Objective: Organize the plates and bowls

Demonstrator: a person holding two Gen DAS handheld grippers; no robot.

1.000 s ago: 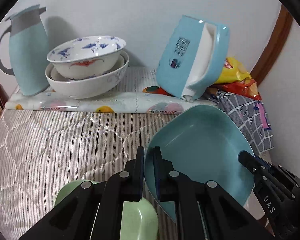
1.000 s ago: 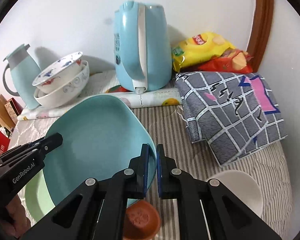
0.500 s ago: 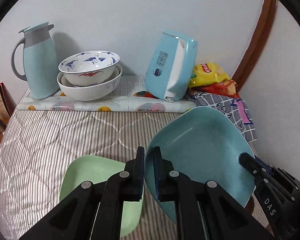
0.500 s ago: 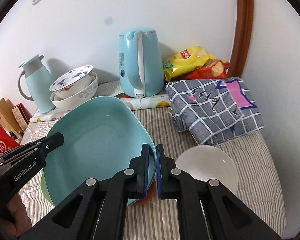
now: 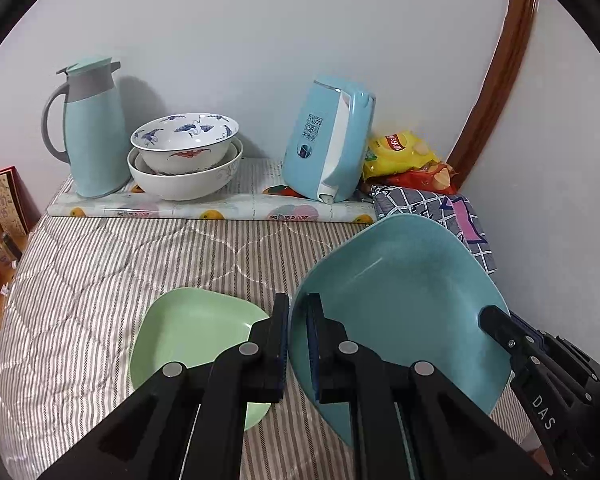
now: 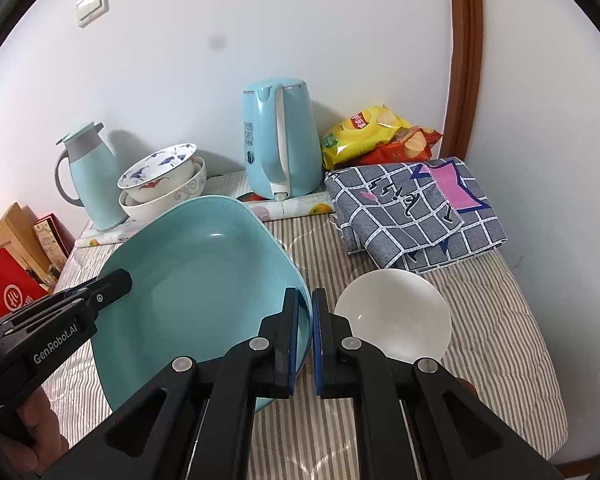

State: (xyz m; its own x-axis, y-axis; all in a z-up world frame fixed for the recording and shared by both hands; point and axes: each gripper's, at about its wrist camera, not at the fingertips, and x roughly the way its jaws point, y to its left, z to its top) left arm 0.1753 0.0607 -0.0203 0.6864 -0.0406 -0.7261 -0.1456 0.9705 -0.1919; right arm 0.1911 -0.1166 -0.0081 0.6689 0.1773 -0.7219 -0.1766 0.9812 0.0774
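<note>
The teal plate [image 5: 400, 292] is up off the striped bedcover [image 5: 99, 264], tilted and carried between both tools. The left claw [image 5: 297, 344] is clenched on its near-left rim, and the right claw [image 6: 306, 340] pinches the opposite edge, one finger inside the dish and one outside. It looks like stiff, smooth melamine or plastic: light, not likely to shatter, but slick enough that a thin rim grip could slide if the plate tips further. The rim, taken on two opposite sides as now, seems the sensible hold, since the curved well offers nothing to pinch.

Just below and to the left lies the green plate [image 5: 195, 328], flat on the cover, probably where the teal one is to be stacked. A white bowl [image 6: 392, 316] sits to the right, near a folded checked cloth [image 6: 416, 208]. Further back, two nested patterned bowls [image 5: 185, 156] stand between a thermos jug [image 5: 93, 132] and a blue kettle [image 5: 328, 144].
</note>
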